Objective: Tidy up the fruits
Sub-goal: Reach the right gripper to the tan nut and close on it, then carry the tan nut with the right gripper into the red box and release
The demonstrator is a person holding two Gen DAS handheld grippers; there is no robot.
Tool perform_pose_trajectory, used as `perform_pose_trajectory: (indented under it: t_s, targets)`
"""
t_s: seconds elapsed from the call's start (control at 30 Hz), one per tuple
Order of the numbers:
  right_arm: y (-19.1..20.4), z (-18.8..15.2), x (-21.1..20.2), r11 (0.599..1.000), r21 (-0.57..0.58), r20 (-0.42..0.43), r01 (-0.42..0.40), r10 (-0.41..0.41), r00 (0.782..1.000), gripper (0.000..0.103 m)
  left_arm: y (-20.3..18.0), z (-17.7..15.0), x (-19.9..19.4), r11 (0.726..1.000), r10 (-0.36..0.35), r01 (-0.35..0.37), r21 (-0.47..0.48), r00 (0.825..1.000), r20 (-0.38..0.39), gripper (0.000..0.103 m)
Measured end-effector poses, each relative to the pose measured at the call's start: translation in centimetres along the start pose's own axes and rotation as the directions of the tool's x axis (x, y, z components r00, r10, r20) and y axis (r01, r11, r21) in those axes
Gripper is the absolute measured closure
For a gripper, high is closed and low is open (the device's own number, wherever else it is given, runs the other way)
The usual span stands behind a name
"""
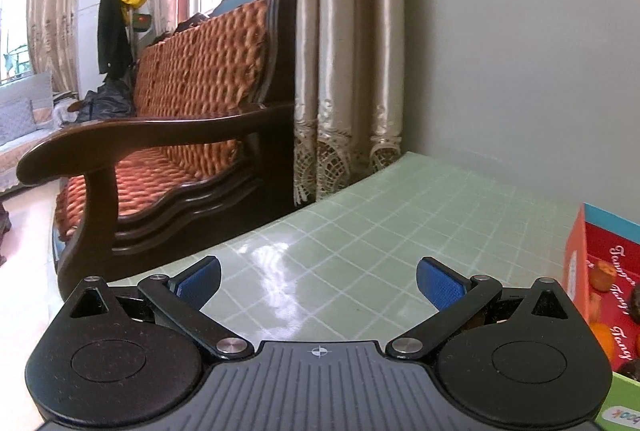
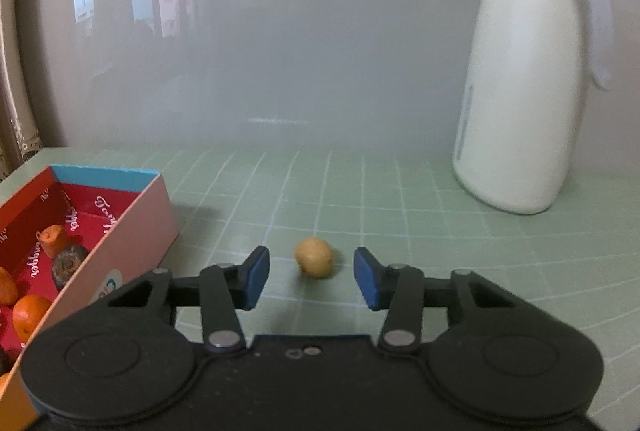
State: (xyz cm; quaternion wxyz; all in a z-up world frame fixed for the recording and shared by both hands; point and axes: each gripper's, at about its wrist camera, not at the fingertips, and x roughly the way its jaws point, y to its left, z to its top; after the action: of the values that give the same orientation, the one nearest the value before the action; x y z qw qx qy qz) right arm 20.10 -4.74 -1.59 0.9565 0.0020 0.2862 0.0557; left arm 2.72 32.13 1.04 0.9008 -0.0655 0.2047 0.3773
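Note:
A small round tan fruit [image 2: 314, 256] lies on the green grid tablecloth [image 2: 400, 223], just beyond and between the blue pads of my right gripper [image 2: 312, 278], which is open and empty. A red-lined cardboard box [image 2: 132, 215] at the left holds several orange fruits [image 2: 29, 314] and a dark one [image 2: 69, 264]. The box also shows at the right edge of the left wrist view [image 1: 600, 295]. My left gripper [image 1: 319, 281] is open wide and empty above the tablecloth [image 1: 400, 223].
A tall cream jug [image 2: 524, 79] with a grey lid stands at the back right by the wall. A wooden armchair [image 1: 180, 135] with an orange cushion stands off the table's left edge, beside a curtain [image 1: 344, 71].

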Motion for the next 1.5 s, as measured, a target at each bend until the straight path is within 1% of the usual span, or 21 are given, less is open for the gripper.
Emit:
perform_pose_trajectory:
  t_s: [0.23,0.33,0.37,0.47,0.73,0.97,1.2,1.37,1.43,1.5]
  targets:
    - [0.8,-0.2,1.5,1.000,-0.009,-0.022,0.013,-0.013,1.000,0.061,1.0,0.0,0.9,1.000,0.028,-0.028,-0.005,1.000,-0.009,0.000]
    - [0.9,-0.2,1.9,1.000,-0.012,-0.033,0.027,-0.028,0.999,0.063,1.3,0.0,1.1,0.999,0.029,-0.029,-0.014,0.999,-0.015,0.000]
    - [0.9,-0.2,2.1,1.000,-0.010,-0.040,0.026,-0.026,0.999,0.066,1.4,0.0,1.2,0.999,0.029,-0.029,-0.014,0.999,-0.014,0.000]
    - [0.9,-0.2,2.5,1.000,-0.007,-0.053,0.027,-0.028,0.998,0.082,1.4,0.0,1.2,1.000,0.026,-0.026,-0.011,1.000,-0.014,0.000]
    - [1.1,0.0,1.9,1.000,-0.020,-0.036,0.019,-0.020,0.999,0.083,1.5,0.1,1.1,1.000,0.021,-0.021,-0.017,1.000,-0.018,0.000]
    - [1.8,1.1,-1.0,1.000,-0.028,0.014,-0.007,0.007,1.000,0.083,1.3,0.2,0.7,1.000,0.002,-0.002,-0.012,1.000,-0.023,0.000]
    - [3.2,1.8,-3.8,0.997,-0.040,0.053,-0.062,0.064,0.997,0.083,2.1,1.1,-0.5,1.000,0.004,-0.004,-0.023,1.000,-0.002,0.000]
    - [5.1,2.4,-5.5,0.991,-0.069,0.087,-0.118,0.124,0.989,0.083,2.5,1.5,-0.9,1.000,0.007,-0.007,-0.021,1.000,0.000,0.000]
    - [6.2,2.3,-5.9,0.987,-0.100,0.097,-0.127,0.136,0.986,0.083,2.5,1.6,-1.1,1.000,0.008,-0.008,-0.018,1.000,0.005,0.000]
    - [7.1,2.3,-6.1,0.983,-0.112,0.097,-0.148,0.159,0.982,0.083,2.6,1.7,-1.3,1.000,0.008,-0.008,-0.017,1.000,0.008,0.000]
